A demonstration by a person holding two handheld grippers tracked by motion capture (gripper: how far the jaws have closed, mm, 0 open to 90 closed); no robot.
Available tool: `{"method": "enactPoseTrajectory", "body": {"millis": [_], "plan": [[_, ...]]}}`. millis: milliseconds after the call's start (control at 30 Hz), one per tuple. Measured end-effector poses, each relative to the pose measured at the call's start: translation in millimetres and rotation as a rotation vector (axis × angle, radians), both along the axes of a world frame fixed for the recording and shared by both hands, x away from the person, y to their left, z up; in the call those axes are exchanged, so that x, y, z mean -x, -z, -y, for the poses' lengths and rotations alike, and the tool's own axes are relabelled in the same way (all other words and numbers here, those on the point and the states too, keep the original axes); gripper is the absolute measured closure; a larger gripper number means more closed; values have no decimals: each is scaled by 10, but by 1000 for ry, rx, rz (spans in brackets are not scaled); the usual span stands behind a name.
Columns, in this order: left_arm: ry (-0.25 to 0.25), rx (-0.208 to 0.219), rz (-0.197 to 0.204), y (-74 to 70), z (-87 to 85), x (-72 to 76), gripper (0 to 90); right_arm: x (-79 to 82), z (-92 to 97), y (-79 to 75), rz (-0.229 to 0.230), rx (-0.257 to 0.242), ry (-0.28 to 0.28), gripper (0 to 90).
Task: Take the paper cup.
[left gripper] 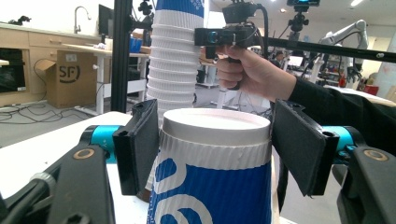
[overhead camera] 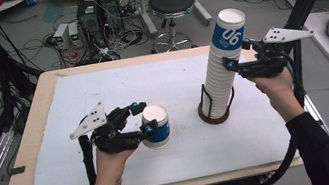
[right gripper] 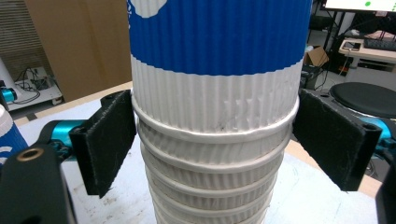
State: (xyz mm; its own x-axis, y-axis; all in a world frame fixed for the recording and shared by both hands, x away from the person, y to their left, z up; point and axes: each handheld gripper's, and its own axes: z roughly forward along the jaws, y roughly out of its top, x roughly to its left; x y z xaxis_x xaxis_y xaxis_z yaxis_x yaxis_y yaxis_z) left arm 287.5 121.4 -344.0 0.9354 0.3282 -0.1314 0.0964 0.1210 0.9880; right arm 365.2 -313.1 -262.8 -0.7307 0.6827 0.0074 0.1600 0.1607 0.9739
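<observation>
From above, your left claw (overhead camera: 145,118) grips a single paper cup (overhead camera: 156,126) upright over the white counter (overhead camera: 101,88). Your left gripper view shows its pads pressed on the cup's sides. Your right gripper view shows your right claw (right gripper: 215,144) clamping the cup stack (right gripper: 215,93).

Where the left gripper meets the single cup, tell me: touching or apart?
Touching. In the left gripper view the pads press the cup at both sides.
</observation>
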Motion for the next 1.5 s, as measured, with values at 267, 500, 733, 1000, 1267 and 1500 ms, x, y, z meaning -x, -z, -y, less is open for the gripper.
{"method": "enactPoseTrajectory", "body": {"millis": [267,500,733,1000,1267,1500], "plan": [[-1,-7,5,13,2,2,332,39,9,-4,18,-3,14,141],[-4,-9,4,23,-4,8,332,184,91,0,45,-20,49,141],[-2,-12,2,41,2,6,332,345,193,146,50,-45,46,142],[-1,-18,-3,71,-5,-5,332,511,220,354,50,-59,22,142],[-3,-22,-8,100,-20,-15,332,639,192,589,49,-58,-7,144],[-6,-26,-6,121,-31,-22,332,687,133,738,42,-52,-30,144]]}}
